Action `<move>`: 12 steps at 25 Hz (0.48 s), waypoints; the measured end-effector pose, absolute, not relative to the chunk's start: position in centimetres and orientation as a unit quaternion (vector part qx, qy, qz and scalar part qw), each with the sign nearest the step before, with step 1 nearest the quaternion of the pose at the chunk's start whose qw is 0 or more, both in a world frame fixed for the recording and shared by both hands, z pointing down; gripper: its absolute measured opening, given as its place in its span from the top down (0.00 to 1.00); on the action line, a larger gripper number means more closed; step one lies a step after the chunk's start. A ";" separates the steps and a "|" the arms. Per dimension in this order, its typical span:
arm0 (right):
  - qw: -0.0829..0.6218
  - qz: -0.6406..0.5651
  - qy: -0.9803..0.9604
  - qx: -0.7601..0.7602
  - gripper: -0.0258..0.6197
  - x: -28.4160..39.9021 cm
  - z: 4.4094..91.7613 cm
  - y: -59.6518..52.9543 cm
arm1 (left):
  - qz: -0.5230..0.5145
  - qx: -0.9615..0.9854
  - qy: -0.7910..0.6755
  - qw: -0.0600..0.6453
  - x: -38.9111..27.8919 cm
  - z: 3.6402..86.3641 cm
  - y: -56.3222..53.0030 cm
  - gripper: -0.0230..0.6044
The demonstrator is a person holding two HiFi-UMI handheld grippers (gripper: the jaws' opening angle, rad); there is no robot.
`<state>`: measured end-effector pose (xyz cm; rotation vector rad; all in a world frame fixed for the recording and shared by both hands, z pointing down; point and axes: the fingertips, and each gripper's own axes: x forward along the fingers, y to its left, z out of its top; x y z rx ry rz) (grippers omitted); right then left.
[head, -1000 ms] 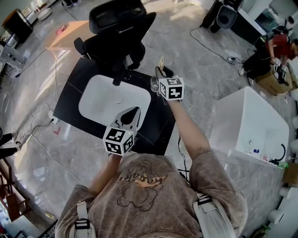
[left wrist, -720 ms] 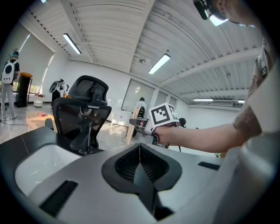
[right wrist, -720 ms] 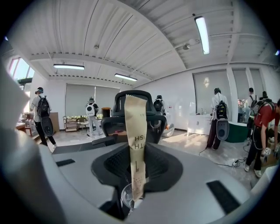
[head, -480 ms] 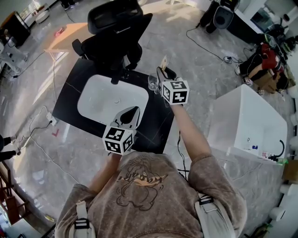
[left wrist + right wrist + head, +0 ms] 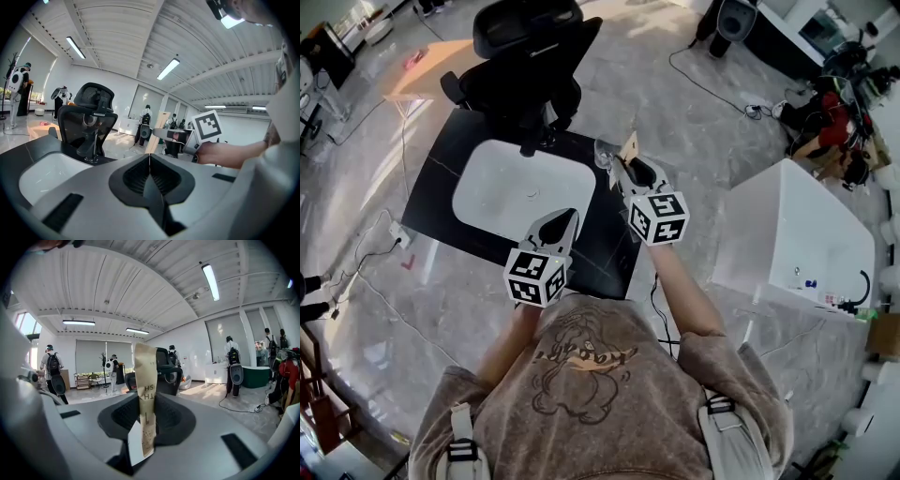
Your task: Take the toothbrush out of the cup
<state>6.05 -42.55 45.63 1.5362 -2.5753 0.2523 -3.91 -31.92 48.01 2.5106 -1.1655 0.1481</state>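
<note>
Fingers point(image 5: 176, 418) of our right gripper point(image 5: 146, 404) are clamped on the toothbrush point(image 5: 145, 366), which sits in a tan paper sleeve with dark print and stands nearly upright between them. Its upper end rises well above the fingers and its lower end hangs free below them, with nothing around it. From the head view we see the same toothbrush point(image 5: 628, 147) poking up ahead of the right gripper point(image 5: 625, 169), over the far right corner of the black tabletop point(image 5: 441, 202). The cup point(image 5: 602, 153), small, clear and hard to make out, stands on that corner just to the left of the toothbrush, so the toothbrush is outside it. Our left gripper point(image 5: 149, 161) has its fingers pressed together along one thin line with nothing between them. In the head view the left gripper point(image 5: 558, 223) hangs over the near edge of the white basin point(image 5: 506, 192) set into the tabletop. From the left gripper view we also see the right gripper off to the right, its marker cube point(image 5: 207, 125) above our hand point(image 5: 222, 152). A dark faucet point(image 5: 530, 142) stands at the basin's far rim, with a black office chair point(image 5: 530, 47) behind it. A large white tub point(image 5: 797, 234) sits well apart on the marble floor point(image 5: 694, 103) to the right.
</note>
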 end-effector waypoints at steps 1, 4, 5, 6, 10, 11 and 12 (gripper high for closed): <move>0.066 0.084 -0.855 0.507 0.80 5.9 45.7 -41.5 | 0.053 0.890 -0.414 0.182 -4.0 48.0 -31.6 0.94; 0.071 0.074 -0.862 0.496 0.80 5.0 45.7 -38.3 | 0.052 0.889 -0.418 0.178 -4.7 47.9 -30.8 0.94; 0.073 0.069 -0.864 0.493 0.80 4.7 45.7 -37.2 | 0.051 0.889 -0.419 0.177 -4.9 47.9 -30.6 0.94; 0.074 0.065 -0.865 0.491 0.80 4.6 45.7 -36.1 | 0.051 0.889 -0.420 0.176 -5.1 47.8 -30.3 0.94; 0.059 0.071 -0.858 0.505 0.81 4.7 45.9 -31.5 | 0.051 0.887 -0.424 0.172 -5.9 47.8 -29.0 0.94; 0.056 0.075 -0.856 0.509 0.81 4.6 46.0 -30.5 | 0.052 0.887 -0.426 0.172 -6.1 47.8 -28.7 0.94; 0.054 0.080 -0.855 0.510 0.81 4.5 46.2 -29.7 | 0.052 0.886 -0.427 0.171 -6.2 47.7 -28.3 0.94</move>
